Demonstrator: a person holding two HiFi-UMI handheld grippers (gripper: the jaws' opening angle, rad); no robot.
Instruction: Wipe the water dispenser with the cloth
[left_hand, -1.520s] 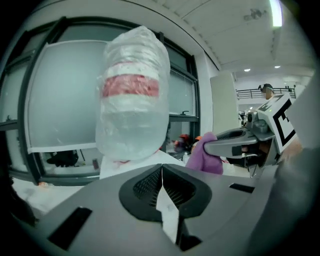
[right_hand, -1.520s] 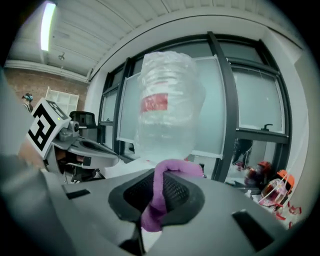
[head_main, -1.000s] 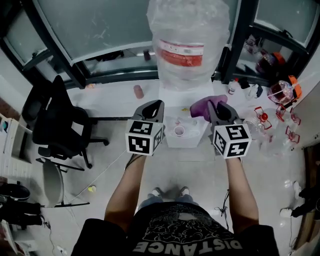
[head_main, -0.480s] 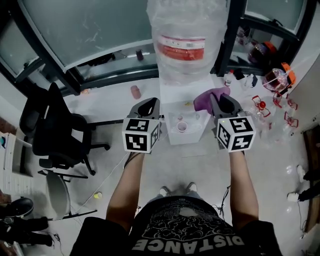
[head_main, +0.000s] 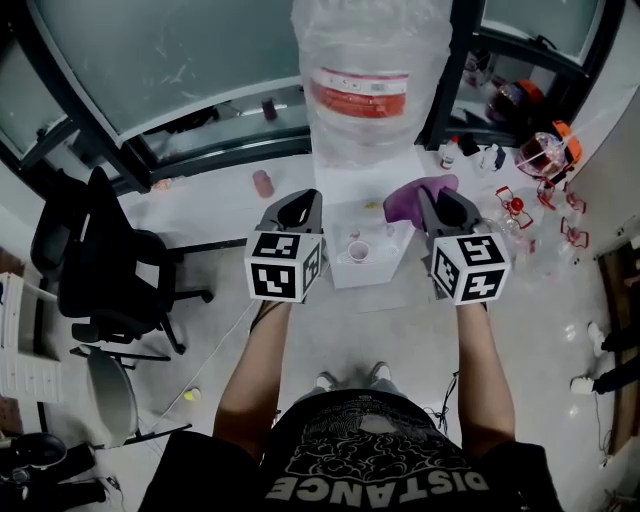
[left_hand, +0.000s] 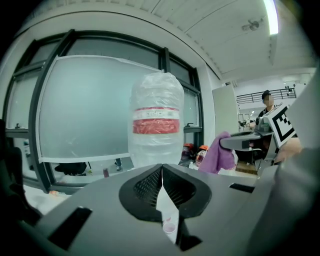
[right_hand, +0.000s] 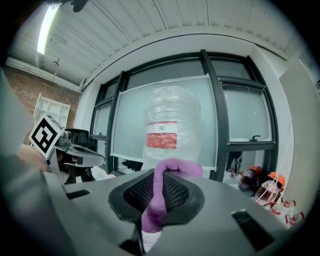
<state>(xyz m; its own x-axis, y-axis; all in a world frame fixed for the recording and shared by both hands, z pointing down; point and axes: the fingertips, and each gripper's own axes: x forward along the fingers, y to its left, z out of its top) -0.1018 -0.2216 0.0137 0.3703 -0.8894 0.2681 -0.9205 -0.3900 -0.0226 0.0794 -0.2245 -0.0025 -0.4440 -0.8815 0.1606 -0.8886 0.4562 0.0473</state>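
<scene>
The dispenser (head_main: 372, 268) stands by the windows, its body partly hidden behind both grippers and its plastic-wrapped, red-labelled bottle (head_main: 372, 80) cut off by the top edge. The crumpled purple cloth (head_main: 400, 205) is pinched in the right gripper (head_main: 427, 198) at the dispenser's right top corner. The left gripper (head_main: 300, 205) has its jaws pressed together on nothing.
</scene>
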